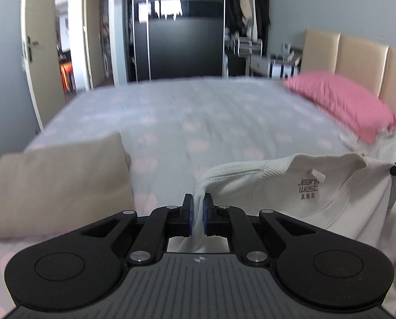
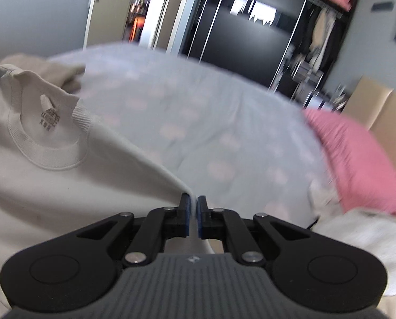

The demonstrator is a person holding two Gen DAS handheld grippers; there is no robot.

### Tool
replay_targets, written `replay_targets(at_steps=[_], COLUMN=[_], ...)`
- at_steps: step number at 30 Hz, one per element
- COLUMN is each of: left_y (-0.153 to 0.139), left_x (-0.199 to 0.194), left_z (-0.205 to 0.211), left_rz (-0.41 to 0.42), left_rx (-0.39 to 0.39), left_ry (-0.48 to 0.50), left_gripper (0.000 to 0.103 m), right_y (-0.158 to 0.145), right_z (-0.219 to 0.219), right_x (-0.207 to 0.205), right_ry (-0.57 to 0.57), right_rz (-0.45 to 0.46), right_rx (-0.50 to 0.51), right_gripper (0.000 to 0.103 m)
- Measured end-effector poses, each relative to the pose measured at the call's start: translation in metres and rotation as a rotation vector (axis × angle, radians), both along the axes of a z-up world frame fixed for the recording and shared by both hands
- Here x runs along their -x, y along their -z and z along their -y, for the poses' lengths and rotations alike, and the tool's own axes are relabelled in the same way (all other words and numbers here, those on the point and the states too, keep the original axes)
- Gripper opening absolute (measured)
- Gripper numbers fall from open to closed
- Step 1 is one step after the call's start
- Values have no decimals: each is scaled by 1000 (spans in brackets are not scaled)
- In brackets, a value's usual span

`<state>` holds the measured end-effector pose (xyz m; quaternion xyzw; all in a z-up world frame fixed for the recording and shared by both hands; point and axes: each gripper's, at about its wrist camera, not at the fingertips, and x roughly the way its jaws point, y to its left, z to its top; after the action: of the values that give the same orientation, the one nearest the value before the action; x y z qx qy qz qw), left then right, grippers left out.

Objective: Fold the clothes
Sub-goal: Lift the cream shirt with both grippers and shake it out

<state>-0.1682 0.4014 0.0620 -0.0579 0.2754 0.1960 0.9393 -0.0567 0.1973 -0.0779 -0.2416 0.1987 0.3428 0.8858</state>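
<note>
I'm looking across a bedroom, over a bed [image 1: 198, 111] with a pale grey sheet dotted in faded pink.

Nearest to me, my left hand-held gripper [image 1: 197, 204] is clenched on a bunched shoulder of the white sweatshirt [image 1: 291, 191], the cloth pinched between its blue pads. My right hand-held gripper [image 2: 193, 205] is clenched too, with the sweatshirt's other shoulder edge [image 2: 65, 186] nipped between its pads. The sweatshirt hangs stretched between the two, lifted off the sheet, its ribbed collar and printed neck label facing me.

Just left of it lies one folded beige garment [image 1: 57, 186] on the bed. To the right, by the edge of the view, is a rumpled white heap of cloth [image 2: 357, 239]; I cannot tell how many pieces it holds. Beyond that sits one pink pillow [image 1: 341, 101] against the padded beige headboard [image 1: 357, 53].

At the far wall stands a black wardrobe [image 1: 179, 40]. Its open section on the right holds hanging clothes [image 1: 247, 8], too blurred to count. An open door [image 1: 38, 40] shows to the left.
</note>
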Motion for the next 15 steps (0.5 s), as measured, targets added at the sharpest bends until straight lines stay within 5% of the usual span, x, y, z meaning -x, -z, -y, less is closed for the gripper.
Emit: replay_targets(at_steps=[9,15], left_y=[-150,-221], left_x=[71,121], left_z=[69,116], left_rz=[329,555], left_rx=[-172,-226], left_ry=[57,100], left_gripper=[5,4], right_y=[-142,-230], right_z=[64,121], right_x=[57,121], right_ry=[74,101], right_rz=[292,481], right_rx=[-228,-346], right_gripper=[5,5])
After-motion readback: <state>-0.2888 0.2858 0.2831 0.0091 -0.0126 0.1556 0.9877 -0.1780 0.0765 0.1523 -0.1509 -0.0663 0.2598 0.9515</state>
